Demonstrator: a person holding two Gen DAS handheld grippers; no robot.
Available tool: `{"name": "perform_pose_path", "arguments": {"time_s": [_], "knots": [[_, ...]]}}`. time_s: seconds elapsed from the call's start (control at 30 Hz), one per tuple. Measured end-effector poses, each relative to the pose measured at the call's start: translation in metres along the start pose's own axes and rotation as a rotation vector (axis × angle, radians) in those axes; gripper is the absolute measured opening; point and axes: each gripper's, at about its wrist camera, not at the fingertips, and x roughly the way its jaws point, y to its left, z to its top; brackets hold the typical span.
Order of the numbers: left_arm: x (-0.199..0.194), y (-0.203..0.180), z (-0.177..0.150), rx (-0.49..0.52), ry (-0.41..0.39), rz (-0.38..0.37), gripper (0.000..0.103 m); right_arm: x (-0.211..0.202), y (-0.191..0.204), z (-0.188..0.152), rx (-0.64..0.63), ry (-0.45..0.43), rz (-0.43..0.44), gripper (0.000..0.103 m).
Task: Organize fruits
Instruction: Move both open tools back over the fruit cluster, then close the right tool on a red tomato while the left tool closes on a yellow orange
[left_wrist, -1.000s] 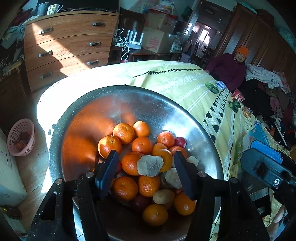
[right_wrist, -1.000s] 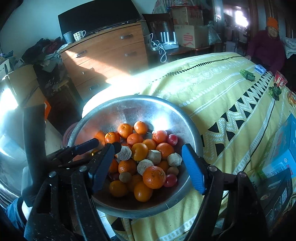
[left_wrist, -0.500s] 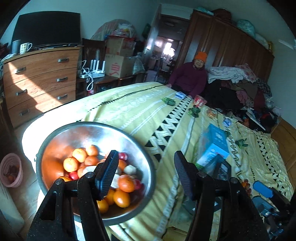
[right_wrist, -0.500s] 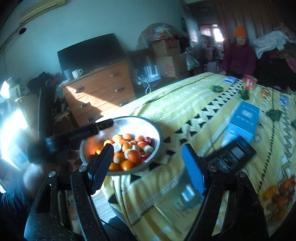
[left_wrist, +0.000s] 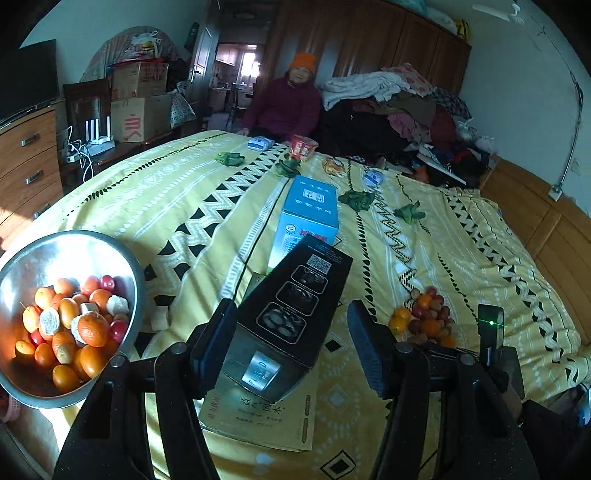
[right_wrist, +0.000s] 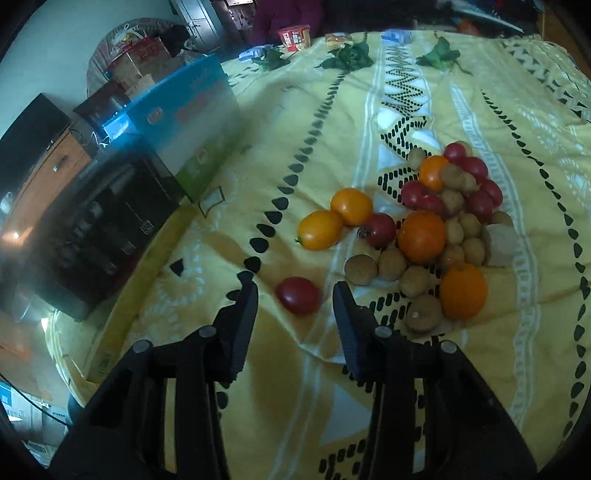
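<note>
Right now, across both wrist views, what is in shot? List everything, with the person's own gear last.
metal bowl: one, silver, left bed edge, holding oranges, small red fruits and pale chunks
loose fruit pile: one, orange, red and tan, on the bedspread
red fruit: one, lying apart from the pile, between the right claw's fingers, untouched
black box: one, mid-bed
blue box: one, behind the black box
leafy greens: several, green, far side
seated person: one, orange hat, beyond the bed
left claw: open, empty
right claw: jaws have just been closing, not gripping
</note>
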Motion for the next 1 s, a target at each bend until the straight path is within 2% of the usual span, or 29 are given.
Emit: {"name": "perform_pose_path", "arguments": {"time_s": [0.27, 0.43, 0.53, 0.67, 0.77, 0.83, 1.0], "knots": [[0.023, -0.015, -0.006, 0.017, 0.054, -0.011, 0.063, 0.028, 0.002, -0.009, -0.060, 0.044, 0.044, 0.043], [0.031, -0.018, -0.009, 0.011, 0.078, -0.020, 0.063, 0.037, -0.004, -0.011, -0.036, 0.067, 0.064, 0.043], [0.031, -0.020, -0.011, 0.014, 0.079, -0.023, 0.063, 0.026, 0.001, -0.010, -0.014, 0.080, 0.152, 0.044], [0.035, -0.018, -0.012, 0.000, 0.090, -0.026, 0.063, 0.003, 0.023, -0.021, -0.080, 0.073, 0.206, 0.044], [0.037, -0.021, -0.012, 0.010, 0.090, -0.029, 0.063, -0.009, 0.024, -0.022, -0.108, 0.034, 0.192, 0.044], [0.037, -0.022, -0.012, 0.013, 0.090, -0.031, 0.063, -0.012, 0.017, -0.016, -0.125, 0.000, 0.152, 0.044], [0.036, -0.028, -0.014, 0.021, 0.084, -0.036, 0.063, 0.005, -0.009, -0.006, -0.122, 0.019, 0.058, 0.044]]}}
